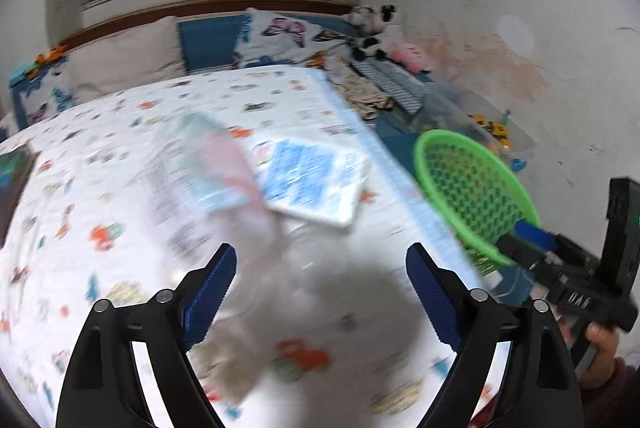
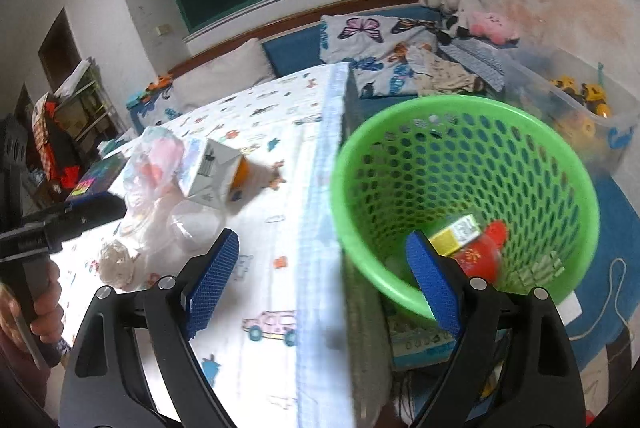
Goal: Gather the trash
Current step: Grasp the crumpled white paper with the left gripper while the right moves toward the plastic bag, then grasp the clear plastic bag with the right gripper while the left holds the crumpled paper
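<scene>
Left claw: spread, empty, above bed, frame bottom. Right claw: spread, empty, at green basket rim, right of frame. Trash: white carton, plastic bag, centre left on bed; red wrapper inside basket

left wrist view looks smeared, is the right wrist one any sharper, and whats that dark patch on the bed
Left wrist view: motion blur smears the bed sheet and white box; the dark patch is a shadow. Right wrist view: sharper, though the green basket rim blurs slightly.
</scene>
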